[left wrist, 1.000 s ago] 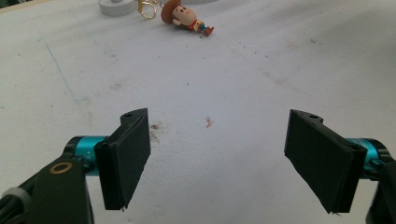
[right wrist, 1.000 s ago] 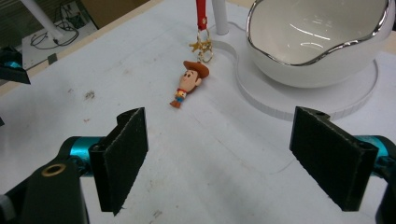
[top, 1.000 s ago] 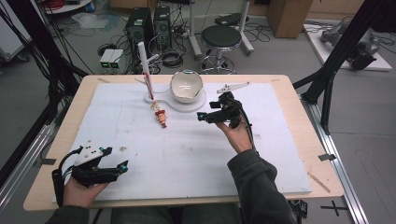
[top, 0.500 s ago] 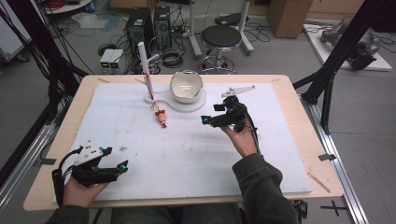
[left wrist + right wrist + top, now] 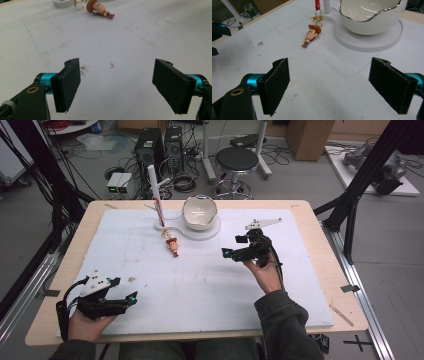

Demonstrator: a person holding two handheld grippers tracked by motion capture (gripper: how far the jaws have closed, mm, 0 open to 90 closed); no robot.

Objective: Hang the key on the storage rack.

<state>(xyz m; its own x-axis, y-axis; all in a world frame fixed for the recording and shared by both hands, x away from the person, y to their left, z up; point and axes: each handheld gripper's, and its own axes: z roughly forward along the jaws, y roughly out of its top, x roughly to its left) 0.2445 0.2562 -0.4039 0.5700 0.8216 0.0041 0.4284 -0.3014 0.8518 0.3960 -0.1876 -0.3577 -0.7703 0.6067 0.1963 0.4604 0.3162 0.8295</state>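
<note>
Two grippers are over the table (image 5: 310,220), and both have the jaws spread wide with nothing between them. The right gripper (image 5: 235,251) hovers right of centre in the high view, turned toward the keychain (image 5: 173,245); its jaws have just been opening a little more. The left gripper (image 5: 131,297) sits low at the lower left of that view, well apart from everything.

The keychain lies flat on the white mat (image 5: 125,250), a bit above the middle of the high view, just beside the stand (image 5: 156,195) and near the bowl (image 5: 200,212).

I think the main risk is a poor pinch. The figure is small, smooth and rounded, like hard plastic, so the flat foam-like pads may slip off or push it along the mat. Its gold ring touches the base plate (image 5: 372,41), so the ring could snag there. The bowl looks glossy and ceramic with a wavy silver rim; a careless sweep could knock it.
</note>
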